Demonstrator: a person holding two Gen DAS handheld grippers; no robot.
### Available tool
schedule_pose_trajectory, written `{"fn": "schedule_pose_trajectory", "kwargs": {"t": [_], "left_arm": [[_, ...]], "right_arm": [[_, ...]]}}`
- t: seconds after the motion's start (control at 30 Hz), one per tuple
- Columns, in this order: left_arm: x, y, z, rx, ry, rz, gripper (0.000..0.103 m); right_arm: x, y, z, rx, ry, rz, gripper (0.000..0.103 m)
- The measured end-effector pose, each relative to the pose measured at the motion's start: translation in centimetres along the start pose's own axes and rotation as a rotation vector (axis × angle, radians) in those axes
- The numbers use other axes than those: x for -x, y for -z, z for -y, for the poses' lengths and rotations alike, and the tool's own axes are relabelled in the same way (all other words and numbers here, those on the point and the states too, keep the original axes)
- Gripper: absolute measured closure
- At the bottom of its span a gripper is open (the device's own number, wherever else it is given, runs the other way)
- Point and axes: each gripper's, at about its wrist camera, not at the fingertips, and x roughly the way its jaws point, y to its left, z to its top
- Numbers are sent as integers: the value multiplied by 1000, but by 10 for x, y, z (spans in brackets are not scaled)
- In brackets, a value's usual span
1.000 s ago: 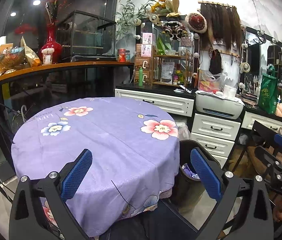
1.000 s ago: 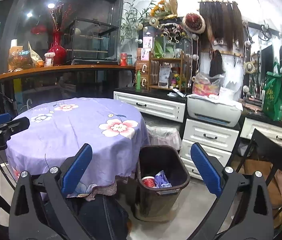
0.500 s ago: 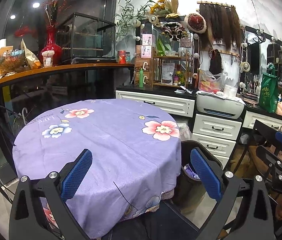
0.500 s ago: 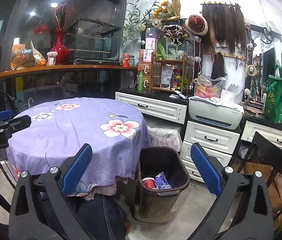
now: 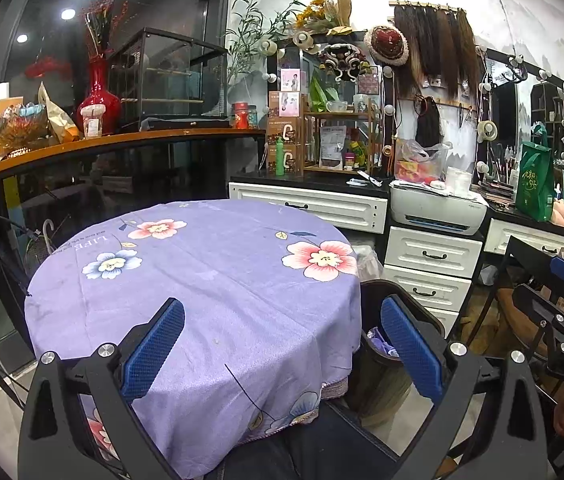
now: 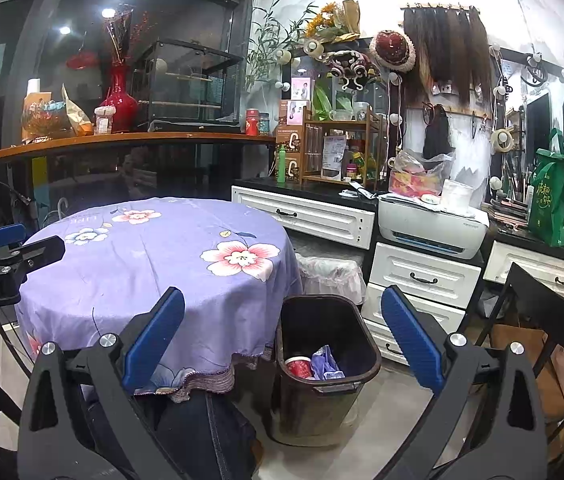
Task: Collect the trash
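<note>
Trash looks collected: the round purple floral tablecloth [image 5: 210, 280] lies bare.
Left gripper [image 5: 282, 354] and right gripper [image 6: 282, 340] both spread, empty; red cup [image 6: 299, 367] sits in the dark plastic bin [image 6: 358, 368] right of the table; next, probably withdraw.

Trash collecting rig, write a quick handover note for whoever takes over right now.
Left gripper: open, empty, over the near edge of the round table.
Right gripper: open, empty, facing the black bin on the floor right of the table.
Done: red cup and purple wrapper lie in the bin.
Left: no trash shows on the purple cloth; check elsewhere before stopping.
</note>
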Motion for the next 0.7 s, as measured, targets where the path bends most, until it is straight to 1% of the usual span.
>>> {"fn": "schedule_pose_trajectory", "kwargs": {"t": [0.7], "left_arm": [[0, -2, 1, -17, -13, 9, 5]], "right_arm": [[0, 0, -1, -5, -3, 2, 6]]}}
